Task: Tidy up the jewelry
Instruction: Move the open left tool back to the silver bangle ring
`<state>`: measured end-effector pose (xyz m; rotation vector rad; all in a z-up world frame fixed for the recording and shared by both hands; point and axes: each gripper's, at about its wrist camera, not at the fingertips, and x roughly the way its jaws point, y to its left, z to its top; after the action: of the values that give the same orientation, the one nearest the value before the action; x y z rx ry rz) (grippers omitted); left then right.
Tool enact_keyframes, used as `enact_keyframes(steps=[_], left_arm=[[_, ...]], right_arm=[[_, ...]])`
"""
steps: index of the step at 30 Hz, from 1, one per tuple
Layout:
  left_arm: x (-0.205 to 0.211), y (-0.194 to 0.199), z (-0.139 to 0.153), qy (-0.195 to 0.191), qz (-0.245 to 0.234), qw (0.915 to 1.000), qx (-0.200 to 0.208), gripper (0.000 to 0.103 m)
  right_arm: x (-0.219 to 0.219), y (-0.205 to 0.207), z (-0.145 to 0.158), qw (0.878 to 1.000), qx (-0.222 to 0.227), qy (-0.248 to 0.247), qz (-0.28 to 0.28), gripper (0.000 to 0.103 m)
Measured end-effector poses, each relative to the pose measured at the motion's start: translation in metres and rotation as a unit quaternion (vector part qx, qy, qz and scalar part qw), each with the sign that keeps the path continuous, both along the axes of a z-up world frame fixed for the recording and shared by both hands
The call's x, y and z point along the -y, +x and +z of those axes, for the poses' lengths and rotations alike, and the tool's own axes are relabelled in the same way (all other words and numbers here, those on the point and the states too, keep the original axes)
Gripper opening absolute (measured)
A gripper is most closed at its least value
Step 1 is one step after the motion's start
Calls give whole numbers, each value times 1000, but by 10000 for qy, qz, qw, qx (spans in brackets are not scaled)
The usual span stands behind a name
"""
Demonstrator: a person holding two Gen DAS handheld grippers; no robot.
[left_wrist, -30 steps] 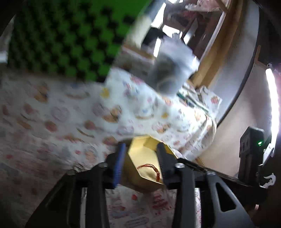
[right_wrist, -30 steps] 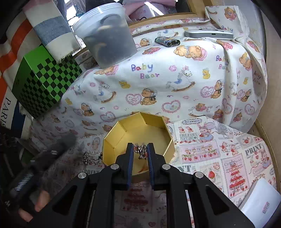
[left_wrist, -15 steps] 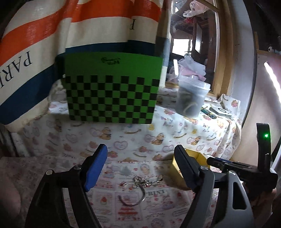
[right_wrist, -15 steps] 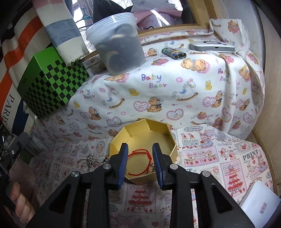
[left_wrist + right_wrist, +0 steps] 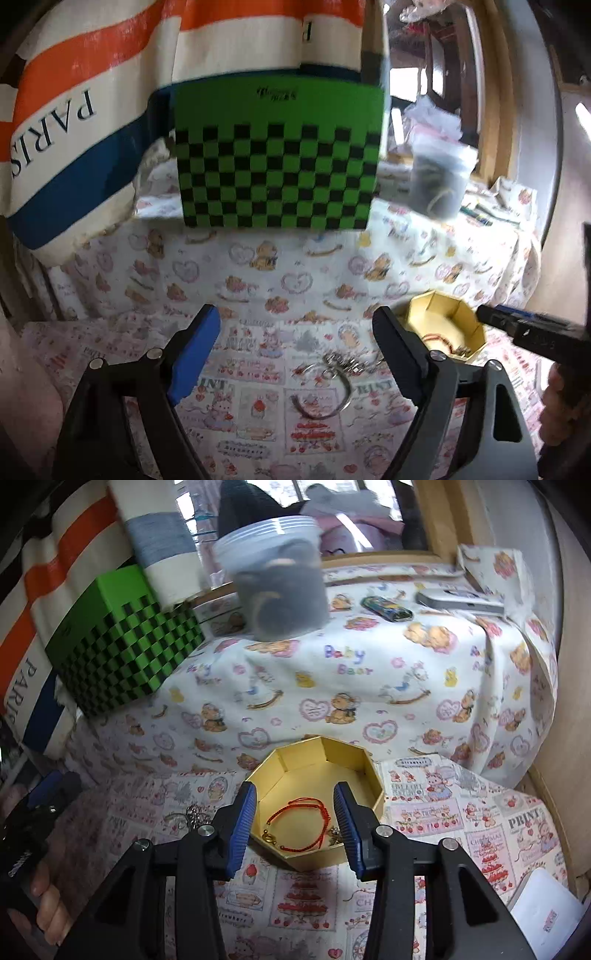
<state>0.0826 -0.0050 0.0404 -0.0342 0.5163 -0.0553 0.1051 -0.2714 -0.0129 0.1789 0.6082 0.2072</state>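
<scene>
The yellow octagonal box (image 5: 317, 775) sits open low in the centre of the right wrist view, on the printed cloth (image 5: 461, 812) that covers the worktop, and a red cord bracelet (image 5: 299, 827) with a small gold clasp is lying on its floor. The right gripper (image 5: 295, 827) hangs right over the near edge of that box with its jaws partly spread; they've just been opening, and nothing is pinched between them, the bracelet is down in the box under the gap. In the left wrist view the left gripper (image 5: 295, 354) has its jaws spread wide, also just opened up, holding nothing. A metal keyring with a bit of chain (image 5: 332, 384) lies flat on the cloth in the lower middle, just left of the box (image 5: 443, 325). Further back there's a green checkered box (image 5: 277, 158) and a clear plastic tub (image 5: 280, 587), both a bit blurry.
</scene>
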Motion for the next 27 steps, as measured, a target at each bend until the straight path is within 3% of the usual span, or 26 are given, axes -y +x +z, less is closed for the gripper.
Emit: enact_keyframes(steps=[10,13,21,27], left_arm=[[-4,24,-34,135,-201,9964,-814,87],[3,29,-48,318,-346,9924,-1138,88],[20,43,-84,411,-721,9709,-2246,88],[32,42,-90,98,-763,9675,-2410,88]], right_arm=[[-12,-4,-2,9995,90,-288,17,53],[-13,-3,-3,9994,76,-336,31,54],[-17,-2,-7,9988,34,-481,24,55],[-19,-1,-9,9986,9,-533,20,55]])
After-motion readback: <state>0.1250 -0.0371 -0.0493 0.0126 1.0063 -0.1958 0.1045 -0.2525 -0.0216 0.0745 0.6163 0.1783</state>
